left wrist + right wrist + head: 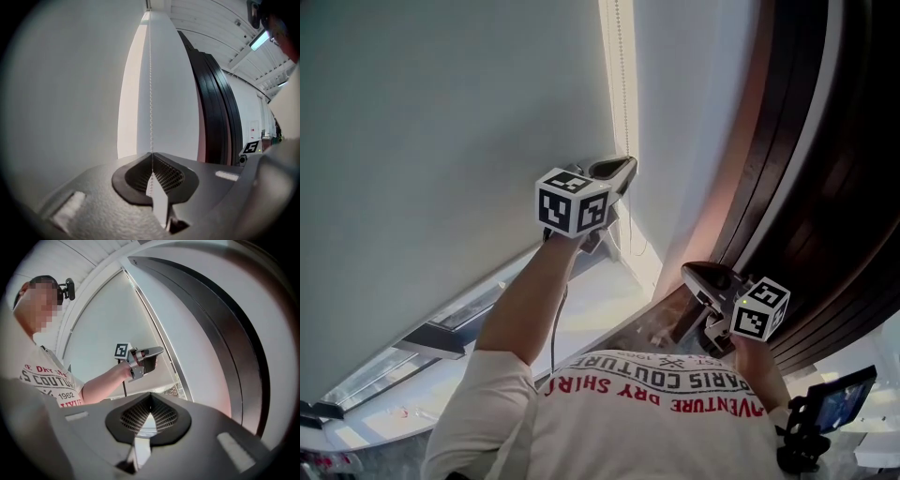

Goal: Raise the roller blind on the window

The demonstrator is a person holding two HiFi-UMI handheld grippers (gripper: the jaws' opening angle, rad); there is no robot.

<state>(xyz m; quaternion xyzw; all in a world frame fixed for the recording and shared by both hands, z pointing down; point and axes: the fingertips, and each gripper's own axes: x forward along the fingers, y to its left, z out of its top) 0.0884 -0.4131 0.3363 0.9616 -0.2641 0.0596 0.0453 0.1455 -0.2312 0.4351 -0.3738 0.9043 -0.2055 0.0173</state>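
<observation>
Left gripper (151, 161) clamped on bead chain (151, 93), which rises straight from its tips. Right gripper (150, 404) closed, empty, lower. Grip step in hand; next probably steady downward pull.

the left arm (525, 300) reaches forward and up, and the left claw (622, 169) at its end has its jaws pressed together on the bead chain (151, 93). the right claw (696, 273) is held lower, close to the torso (656, 417), its jaws together with nothing between them.
</observation>
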